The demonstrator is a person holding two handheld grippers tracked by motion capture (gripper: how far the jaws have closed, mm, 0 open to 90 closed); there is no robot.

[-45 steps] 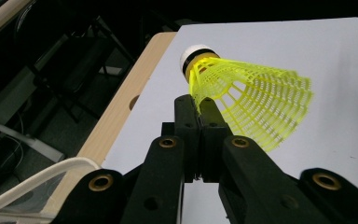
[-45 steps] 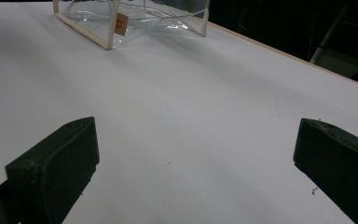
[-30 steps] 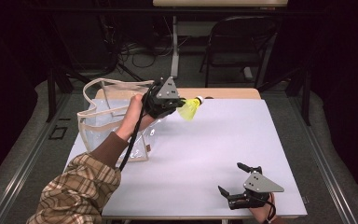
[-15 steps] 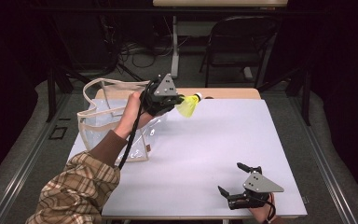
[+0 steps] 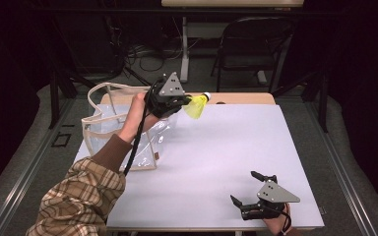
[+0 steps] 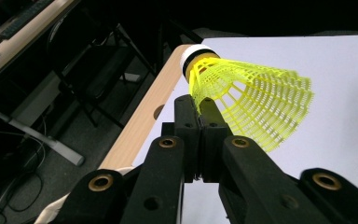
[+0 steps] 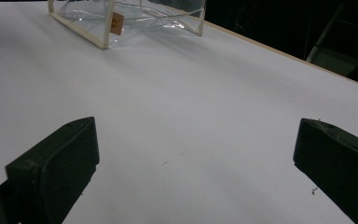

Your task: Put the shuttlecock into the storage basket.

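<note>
A yellow shuttlecock [image 5: 197, 104] with a white cork tip is held up in the air above the table's far edge. My left gripper [image 5: 184, 101] is shut on its mesh skirt; in the left gripper view the two black jaws pinch the skirt's edge of the shuttlecock [image 6: 251, 100] just below the cork, at the left gripper [image 6: 199, 111]. A clear plastic tote bag [image 5: 109, 129] with cream trim lies at the table's far left, under my left hand. My right gripper [image 5: 251, 188] rests open at the near right of the white table [image 5: 216, 162], nothing between its jaws.
The bag [image 7: 121, 18] with a small brown tag lies ahead in the right gripper view. A wooden strip [image 5: 241, 98] runs along the table's far edge. A dark chair [image 5: 248, 46] and cables stand on the floor beyond the table.
My left gripper has drifted slightly to the right with the shuttlecock. The right gripper has kept still.
</note>
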